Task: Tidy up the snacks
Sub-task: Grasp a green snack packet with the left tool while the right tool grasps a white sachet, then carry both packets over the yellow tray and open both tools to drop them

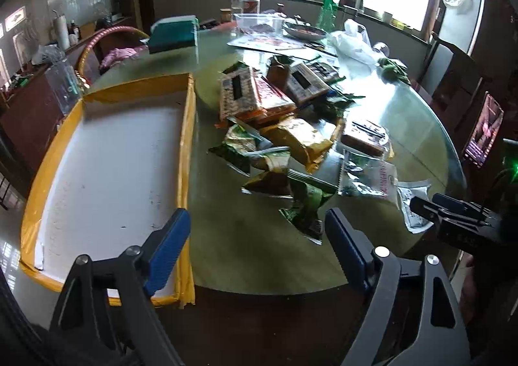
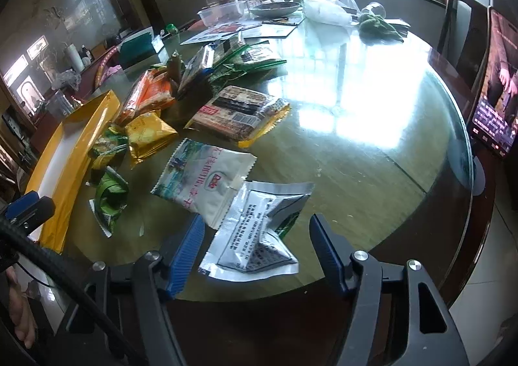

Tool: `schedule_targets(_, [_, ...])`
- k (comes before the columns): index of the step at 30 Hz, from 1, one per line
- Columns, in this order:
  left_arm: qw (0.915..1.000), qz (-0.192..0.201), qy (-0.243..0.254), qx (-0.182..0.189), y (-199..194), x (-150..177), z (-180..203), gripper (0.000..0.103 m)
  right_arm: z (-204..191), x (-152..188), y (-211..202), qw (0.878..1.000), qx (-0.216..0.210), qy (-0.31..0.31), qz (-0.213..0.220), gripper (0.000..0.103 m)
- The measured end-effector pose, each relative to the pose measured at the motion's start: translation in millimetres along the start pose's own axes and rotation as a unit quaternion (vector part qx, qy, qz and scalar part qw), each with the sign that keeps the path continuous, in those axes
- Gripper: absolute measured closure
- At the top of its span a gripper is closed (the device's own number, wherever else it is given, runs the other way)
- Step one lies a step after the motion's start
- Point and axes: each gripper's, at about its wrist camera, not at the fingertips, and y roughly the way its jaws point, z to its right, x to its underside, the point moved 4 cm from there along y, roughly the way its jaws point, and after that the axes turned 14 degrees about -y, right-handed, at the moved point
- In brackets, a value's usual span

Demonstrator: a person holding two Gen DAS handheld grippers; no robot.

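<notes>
The right fingers (image 2: 187, 249) stand spread around the silver packet (image 2: 255, 230) at the surface's near edge; squeeze its raised fold gently. The left fingers (image 1: 168, 249) are spread, empty.

Yellow-edged white tray (image 1: 106, 171), seemingly silver packet (image 2: 255, 230)

We see a loose heap of snack packets (image 1: 278, 126) lying on the glass-topped bench (image 2: 372, 146), just beside a shallow yellow-rimmed tray (image 1: 106, 168) with a white floor. Orange, gold and green packets overlap; nearest us, a crumpled silver packet (image 2: 255, 230) lies flat, touching a white pouch (image 2: 207, 178).
</notes>
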Motion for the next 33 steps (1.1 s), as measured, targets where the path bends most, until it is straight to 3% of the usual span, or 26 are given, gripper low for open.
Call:
schedule_targets(4, [0.9994, -0.023, 0.009, 0.023, 8.1, 1.8, 11.5, 0.022, 2.9, 2.1, 2.3, 1.000, 0.000, 0.004, -0.001, 0.037])
schedule_targets(7, [0.9981, -0.047, 0.031, 0.025, 19.5, 6.2, 23.1, 0.032, 4.9, 3.1, 7.7, 1.000, 0.000, 0.006, -0.008, 0.040])
schedule_targets(10, [0.9963, -0.063, 0.044, 0.037, 30.2, 9.0, 32.2, 0.034, 6.7, 4.0, 12.0, 1.000, -0.002, 0.011, -0.010, 0.043])
schedule_targets(13, [0.9956, -0.074, 0.042, 0.039, 41.2, 7.8, 34.5, 0.045, 3.7, 3.7, 14.3, 1.000, 0.010, 0.002, -0.010, 0.046])
schedule_targets(16, [0.9960, -0.069, 0.045, 0.033, 48.5, 5.4, 36.0, 0.048, 1.3, 4.3, 14.5, 1.000, 0.012, -0.001, -0.007, 0.054])
schedule_targets(18, [0.9955, -0.074, 0.058, 0.015, 55.7, 6.0, 37.9, 0.062, 1.0, 4.9, 13.9, 1.000, 0.023, -0.008, -0.008, 0.059])
schedule_targets(19, [0.9952, -0.077, 0.059, 0.015, 58.2, 6.8, 38.2, 0.064, -0.1, 5.2, 13.9, 1.000, 0.028, -0.013, -0.008, 0.062])
schedule_targets(25, [0.9969, -0.059, 0.047, 0.020, 57.2, 10.9, 34.8, 0.069, -5.3, 6.3, 15.6, 0.998, 0.044, -0.032, -0.010, 0.076])
schedule_targets(26, [0.9970, -0.057, 0.047, 0.021, 56.7, 11.5, 35.1, 0.071, -5.9, 6.6, 15.4, 0.998, 0.045, -0.032, -0.010, 0.084])
schedule_targets(33, [0.9964, -0.060, 0.037, 0.048, 44.7, 21.6, 32.9, 0.084, -12.6, 9.1, 4.6, 0.999, 0.046, -0.028, 0.004, 0.084])
